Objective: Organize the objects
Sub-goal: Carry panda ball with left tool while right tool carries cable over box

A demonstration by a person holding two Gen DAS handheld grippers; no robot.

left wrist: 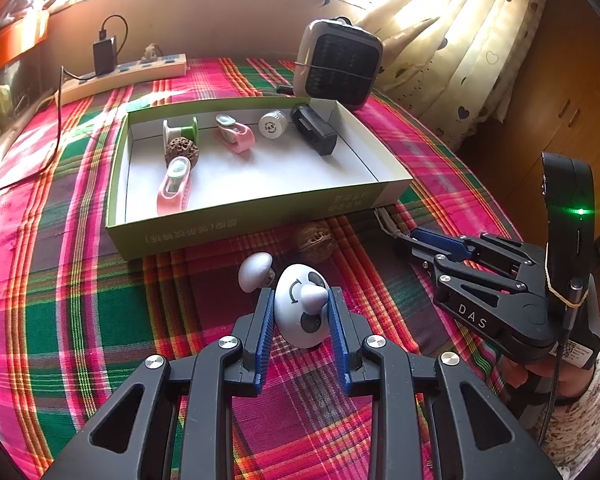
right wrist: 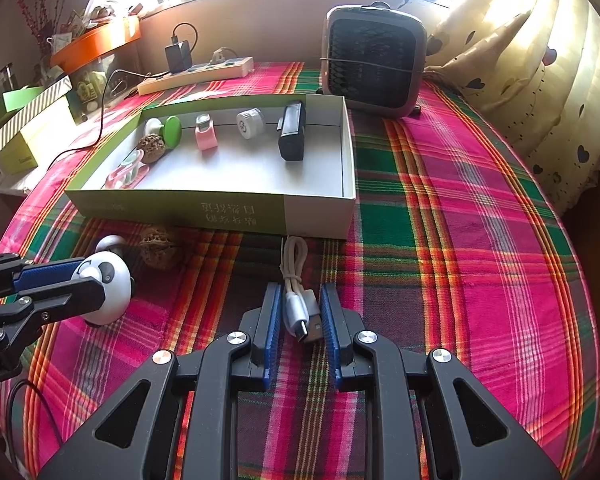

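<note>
Left gripper (left wrist: 301, 312) clamped on panda toy (left wrist: 304, 304); right gripper (right wrist: 300, 312), lettered "DAS", closed on coiled USB cable (right wrist: 298, 288), near green tray (right wrist: 236, 210) bearing unreadable Chinese print. Plaid cloth (right wrist: 460, 240); heater (right wrist: 374, 60), power strip (right wrist: 196, 74), heart-print curtain (right wrist: 540, 80) far.

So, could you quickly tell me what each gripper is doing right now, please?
Left gripper: jaws closed on the white panda-faced toy.
Right gripper: jaws closed on the coiled USB cable.
</note>
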